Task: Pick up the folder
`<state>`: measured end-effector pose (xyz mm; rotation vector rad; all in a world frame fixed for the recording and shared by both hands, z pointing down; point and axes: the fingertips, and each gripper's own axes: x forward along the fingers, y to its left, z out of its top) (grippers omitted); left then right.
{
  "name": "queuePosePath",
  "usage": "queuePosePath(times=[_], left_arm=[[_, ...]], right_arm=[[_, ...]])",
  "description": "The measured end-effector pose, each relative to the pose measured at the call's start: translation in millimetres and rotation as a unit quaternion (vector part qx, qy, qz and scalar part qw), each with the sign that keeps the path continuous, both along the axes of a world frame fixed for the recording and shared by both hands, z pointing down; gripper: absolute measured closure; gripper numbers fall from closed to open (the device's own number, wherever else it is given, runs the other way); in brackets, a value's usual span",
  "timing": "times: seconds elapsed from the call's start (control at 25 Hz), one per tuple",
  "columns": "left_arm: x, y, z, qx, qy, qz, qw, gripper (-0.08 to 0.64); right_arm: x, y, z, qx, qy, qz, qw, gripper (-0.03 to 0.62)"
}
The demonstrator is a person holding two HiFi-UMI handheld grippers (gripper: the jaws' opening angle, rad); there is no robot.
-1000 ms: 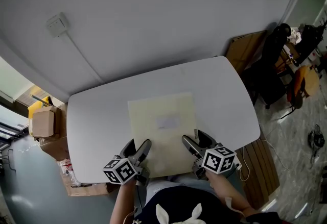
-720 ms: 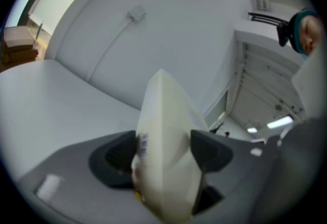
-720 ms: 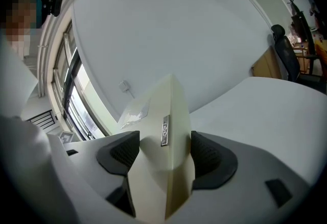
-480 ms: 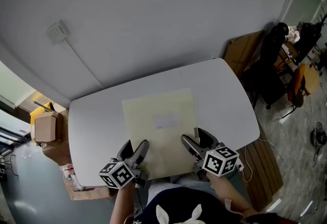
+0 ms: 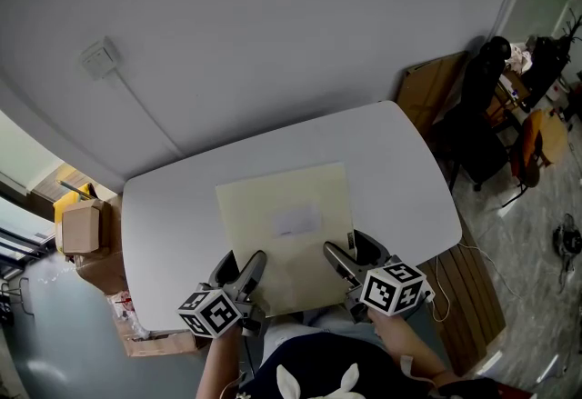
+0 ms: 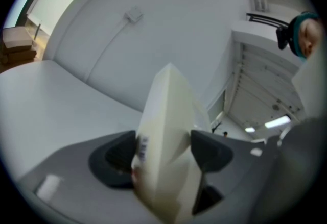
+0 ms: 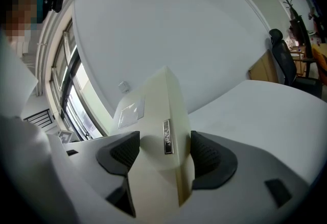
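A pale cream folder (image 5: 284,229) with a small white label hangs over the white table (image 5: 164,215), held by its near edge. My left gripper (image 5: 247,268) is shut on the near left corner; in the left gripper view the folder (image 6: 166,131) stands edge-on between the dark pads (image 6: 118,157). My right gripper (image 5: 348,254) is shut on the near right corner. Seen from the right gripper view, the folder (image 7: 158,131) fills the gap between the pads (image 7: 207,159), a small metal clip showing on its edge.
A cardboard box (image 5: 76,226) sits on the floor left of the table. A dark office chair (image 5: 477,106) and wooden boards (image 5: 435,90) stand to the right. A wall socket (image 5: 99,56) with a cable is on the wall behind.
The folder has risen slightly off the table and shifted a little left with both grippers still shut on its near edge.
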<state>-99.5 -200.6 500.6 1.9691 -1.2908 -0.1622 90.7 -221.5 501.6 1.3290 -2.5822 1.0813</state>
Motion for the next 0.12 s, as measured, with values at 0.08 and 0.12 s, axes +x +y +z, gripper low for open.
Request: queuePosePath(times=[0.08, 0.12], left_arm=[[2.1, 1.8, 0.2, 0.002, -0.003, 0.001, 1.0000, 0.238], [3.2, 2.6, 0.3, 0.003, -0.004, 0.001, 1.0000, 0.238]], right_arm=[[1.6, 1.5, 0.3, 0.002, -0.001, 0.005, 1.000, 0.304], [2.5, 2.1, 0.4, 0.003, -0.001, 0.007, 1.000, 0.304]])
